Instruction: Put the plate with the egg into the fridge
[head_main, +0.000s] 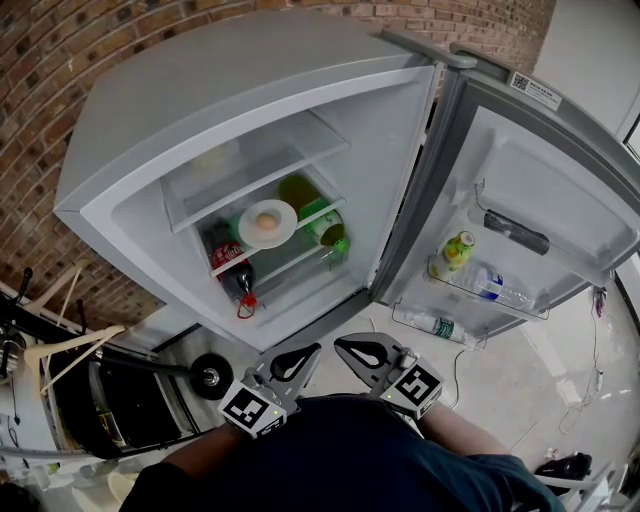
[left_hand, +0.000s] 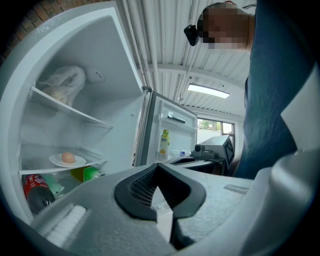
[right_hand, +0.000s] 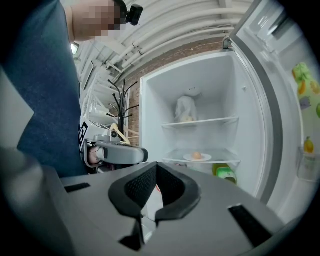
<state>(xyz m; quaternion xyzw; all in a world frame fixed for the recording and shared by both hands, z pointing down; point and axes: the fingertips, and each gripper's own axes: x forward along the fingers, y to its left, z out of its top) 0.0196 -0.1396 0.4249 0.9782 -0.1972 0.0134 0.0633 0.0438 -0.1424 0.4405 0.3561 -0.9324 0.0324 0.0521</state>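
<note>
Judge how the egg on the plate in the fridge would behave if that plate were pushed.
The egg lies loose on a shallow plate, so it would probably roll if the plate is pushed. Its rounded shell likely cracks easily and looks smooth, perhaps slippery.

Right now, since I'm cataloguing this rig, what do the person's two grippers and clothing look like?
The left gripper and right gripper match: pale grey bodies, jaws lined with black ribbed pads, each carrying a cube with black-and-white square markers. The person wears a dark blue top.
</note>
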